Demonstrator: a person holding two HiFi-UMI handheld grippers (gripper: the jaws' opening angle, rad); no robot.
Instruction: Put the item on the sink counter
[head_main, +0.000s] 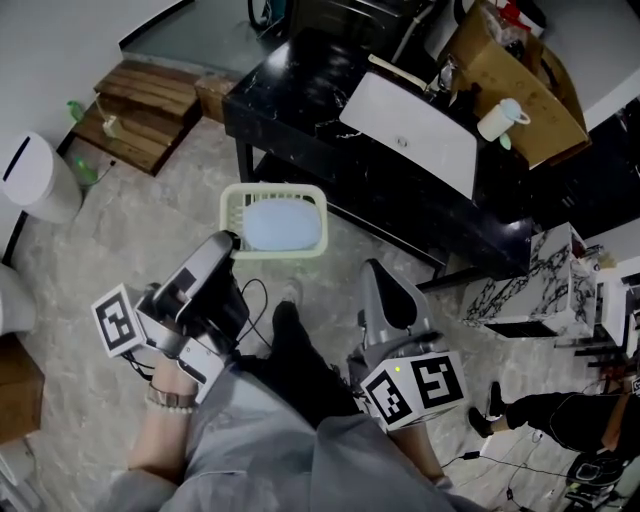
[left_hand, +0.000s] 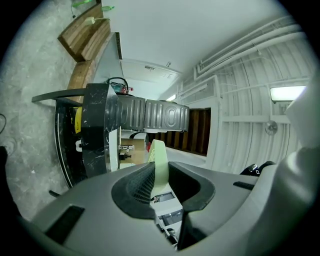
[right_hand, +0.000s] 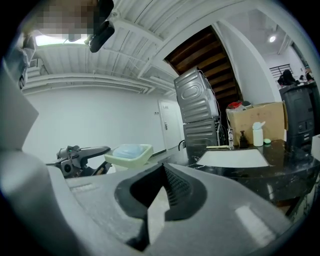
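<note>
Pale green plastic basket (head_main: 273, 222) holding a blue oval item (head_main: 280, 225) is clamped by its rim in left tool (head_main: 228, 245), at 7 o'clock off black marble surface (head_main: 300, 90). Right tool (head_main: 375, 272) is fully closed, empty.

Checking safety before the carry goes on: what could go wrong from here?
The basket hangs from one rim edge in the left gripper alone, so it may tilt and spill the blue item. The right gripper is shut and gives no support. The counter edge could catch it.
</note>
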